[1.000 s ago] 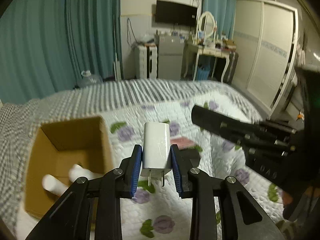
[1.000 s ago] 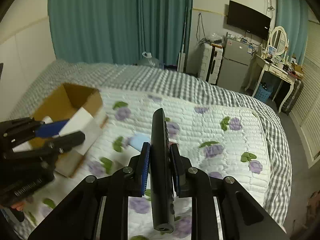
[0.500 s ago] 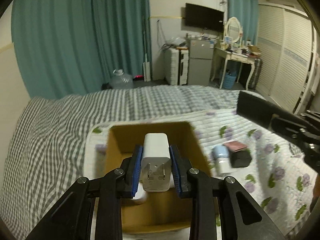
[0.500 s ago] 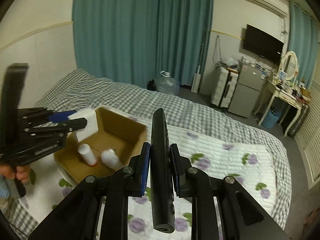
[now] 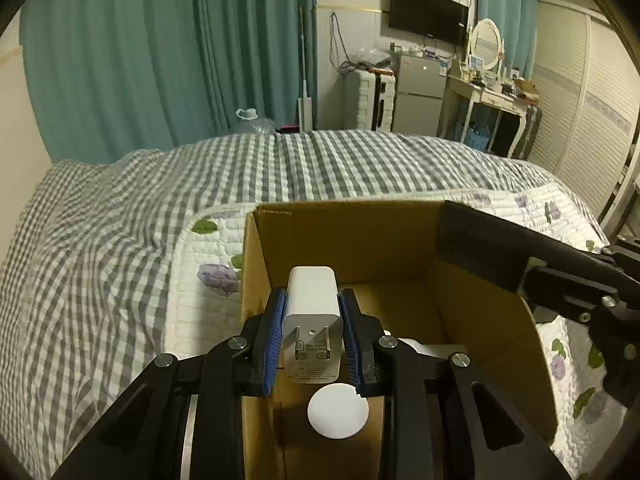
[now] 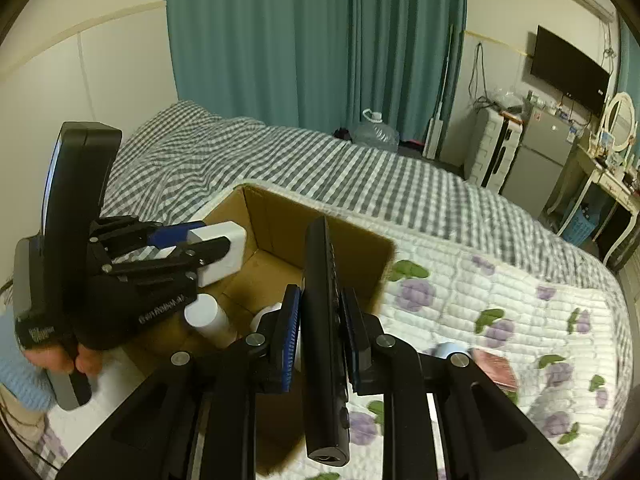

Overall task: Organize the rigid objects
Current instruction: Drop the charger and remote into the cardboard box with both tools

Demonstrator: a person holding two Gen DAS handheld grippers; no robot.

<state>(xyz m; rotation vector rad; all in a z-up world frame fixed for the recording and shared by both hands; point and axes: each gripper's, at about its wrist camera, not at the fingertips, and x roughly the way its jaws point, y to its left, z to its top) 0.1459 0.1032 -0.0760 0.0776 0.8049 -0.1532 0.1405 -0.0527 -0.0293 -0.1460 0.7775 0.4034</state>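
Left tongs clenched on white charger, prongs toward camera, held over the open box on the bed. Right tongs clenched on black remote, edge-on, above the box's near right corner. Two white bottles lie inside the box. Small items sit on the quilt to the right.

Both the left gripper and the right gripper are held clamped, angled downward over the cardboard box.
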